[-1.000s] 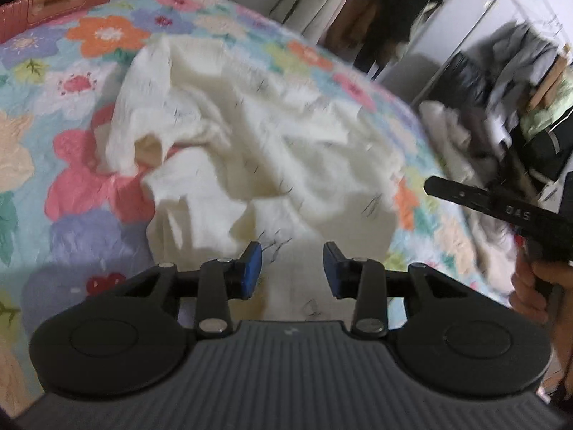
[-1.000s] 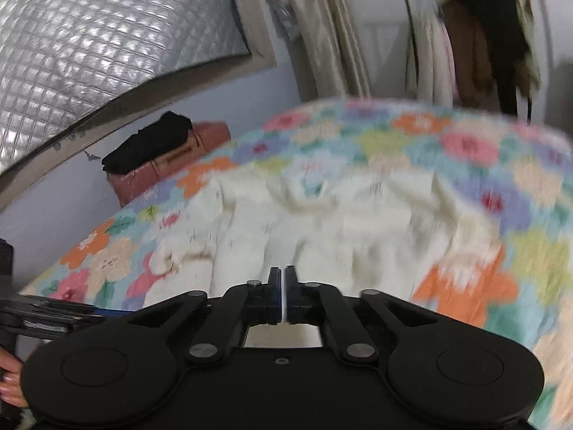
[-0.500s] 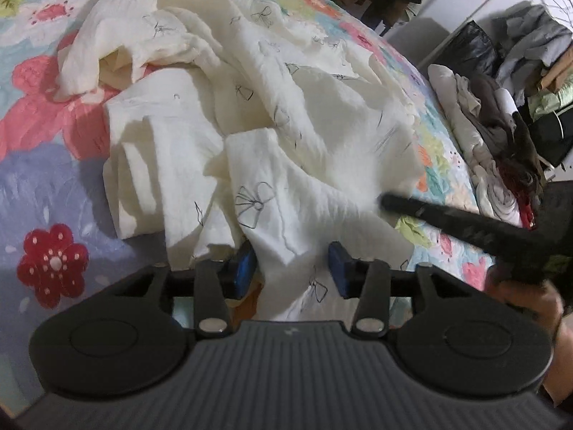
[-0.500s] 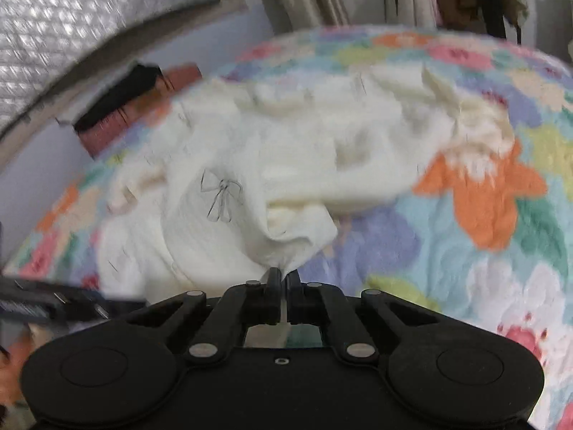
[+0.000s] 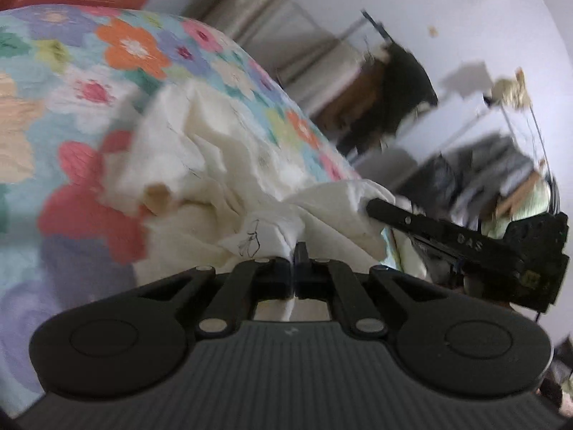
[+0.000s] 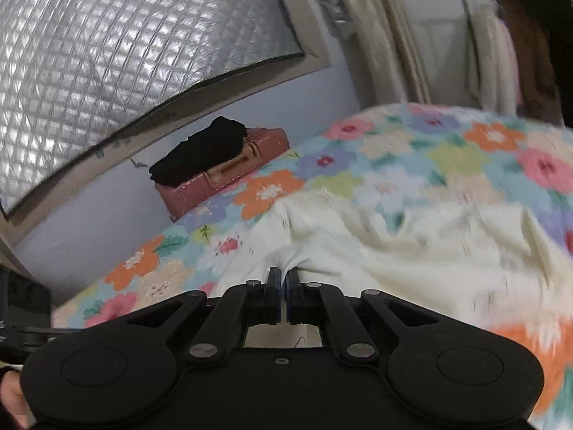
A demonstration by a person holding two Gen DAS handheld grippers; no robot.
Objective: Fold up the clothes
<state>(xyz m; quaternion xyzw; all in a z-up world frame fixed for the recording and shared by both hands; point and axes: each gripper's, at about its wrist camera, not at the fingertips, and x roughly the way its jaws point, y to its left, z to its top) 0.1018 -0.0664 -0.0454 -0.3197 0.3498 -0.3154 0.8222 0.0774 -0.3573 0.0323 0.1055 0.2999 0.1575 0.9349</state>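
Dim, soft indoor light w/ motion blur on bedspread (image 5: 71, 114) & background, fisheye warp at edges.

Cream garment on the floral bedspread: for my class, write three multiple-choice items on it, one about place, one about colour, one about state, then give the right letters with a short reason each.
1. Where does the garment lie?
A. on the bedspread
B. on a clothes rail
C. on the suitcase

2. What colour is the cloth on the suitcase?
A. cream
B. black
C. orange

3. How does the left gripper stand?
A. wide open above the garment
B. shut on nothing
C. shut on the garment

Answers:
1 A: most of it spreads over the flowered cover.
2 B: a dark black bundle sits on the pink case.
3 C: cream fabric is bunched between its closed jaws; the right gripper pinches the garment too.
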